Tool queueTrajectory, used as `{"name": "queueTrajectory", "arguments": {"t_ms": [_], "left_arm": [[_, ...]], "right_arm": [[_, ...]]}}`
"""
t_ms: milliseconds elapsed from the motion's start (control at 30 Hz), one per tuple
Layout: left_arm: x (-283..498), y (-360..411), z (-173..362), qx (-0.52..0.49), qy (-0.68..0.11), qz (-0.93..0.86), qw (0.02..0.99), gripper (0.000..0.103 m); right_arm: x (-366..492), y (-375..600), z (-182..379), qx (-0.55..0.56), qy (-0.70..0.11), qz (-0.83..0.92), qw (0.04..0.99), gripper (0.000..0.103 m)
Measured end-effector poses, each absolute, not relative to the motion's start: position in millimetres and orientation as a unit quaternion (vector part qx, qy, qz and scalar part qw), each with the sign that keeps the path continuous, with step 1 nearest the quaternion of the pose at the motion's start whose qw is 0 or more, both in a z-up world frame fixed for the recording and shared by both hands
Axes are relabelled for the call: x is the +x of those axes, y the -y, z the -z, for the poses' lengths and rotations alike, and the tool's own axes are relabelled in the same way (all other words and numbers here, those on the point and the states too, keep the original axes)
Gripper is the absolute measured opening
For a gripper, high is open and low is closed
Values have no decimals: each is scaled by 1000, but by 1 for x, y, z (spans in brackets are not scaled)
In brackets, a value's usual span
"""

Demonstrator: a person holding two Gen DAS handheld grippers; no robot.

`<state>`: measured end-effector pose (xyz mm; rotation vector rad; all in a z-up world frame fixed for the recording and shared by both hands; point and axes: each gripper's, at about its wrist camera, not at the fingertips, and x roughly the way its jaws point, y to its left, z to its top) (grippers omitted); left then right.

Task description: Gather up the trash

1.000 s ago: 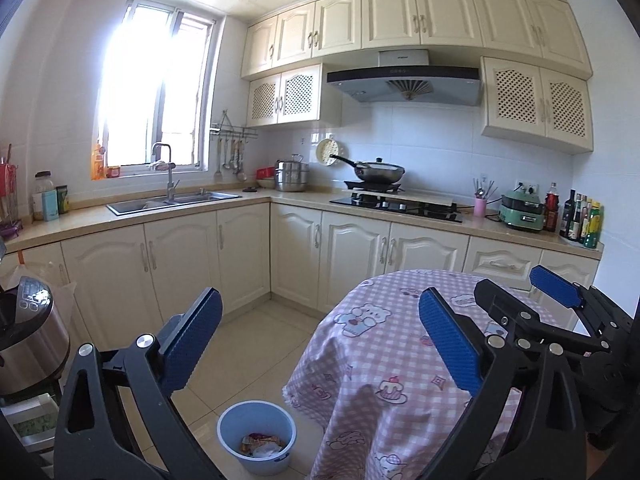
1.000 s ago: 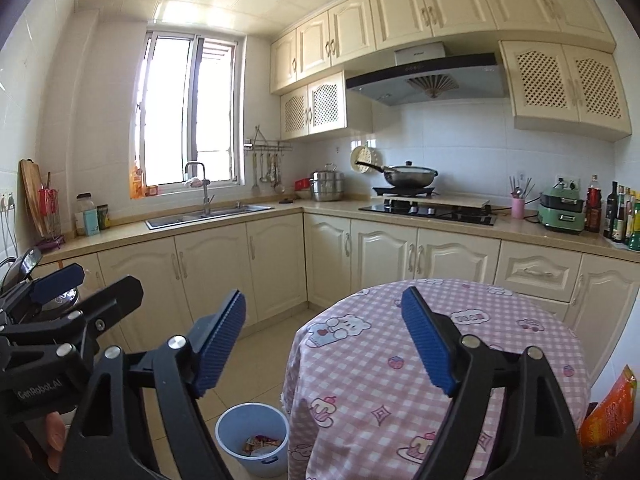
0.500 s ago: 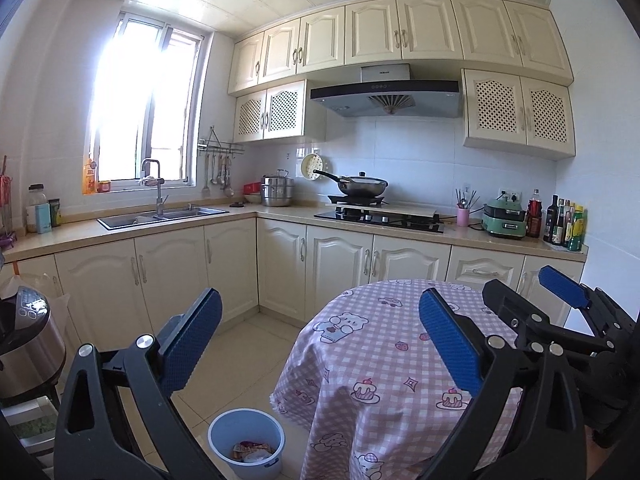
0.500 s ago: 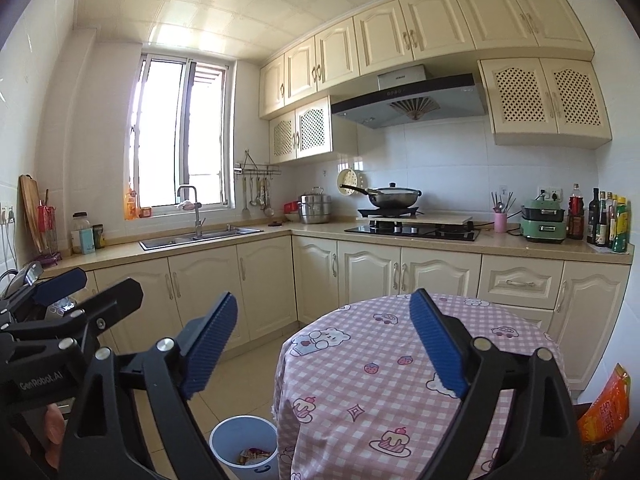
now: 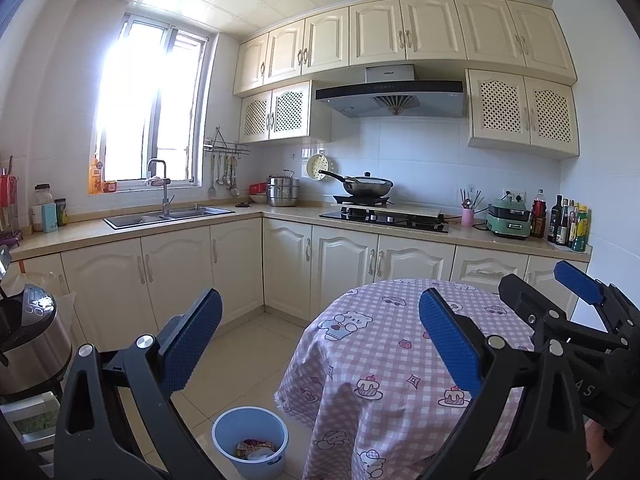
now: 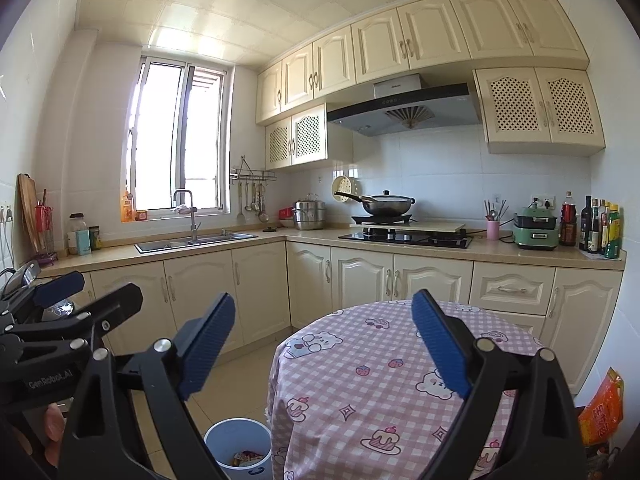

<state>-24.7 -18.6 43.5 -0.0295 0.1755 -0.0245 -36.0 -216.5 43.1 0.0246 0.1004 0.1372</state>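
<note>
A light blue bin (image 5: 250,446) stands on the floor left of the round table; wrappers (image 5: 256,449) lie inside it. It also shows in the right wrist view (image 6: 239,448). The table (image 5: 400,364) has a pink checked cloth with nothing lying on it. My left gripper (image 5: 320,344) is open and empty, held high above the bin and the table edge. My right gripper (image 6: 322,344) is open and empty, above the table. Each gripper shows at the edge of the other's view.
Cream cabinets and a counter run along the back, with a sink (image 5: 168,216), a stove with a wok (image 5: 366,188) and bottles (image 5: 568,224). A rice cooker (image 5: 28,340) stands at the left. An orange bag (image 6: 600,408) lies at the right of the table.
Both grippers have risen and drawn back from the table; the table and bin sit lower and farther in both views. Both stay open and empty.
</note>
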Motion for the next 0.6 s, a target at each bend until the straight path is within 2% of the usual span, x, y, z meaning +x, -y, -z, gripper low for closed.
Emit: {"name": "queueTrajectory", "arguments": {"t_ms": [600], "left_arm": [[-25, 21, -40, -12, -93, 12, 995, 95]], "right_arm": [[-37, 217, -39, 11, -53, -64, 996, 88]]}}
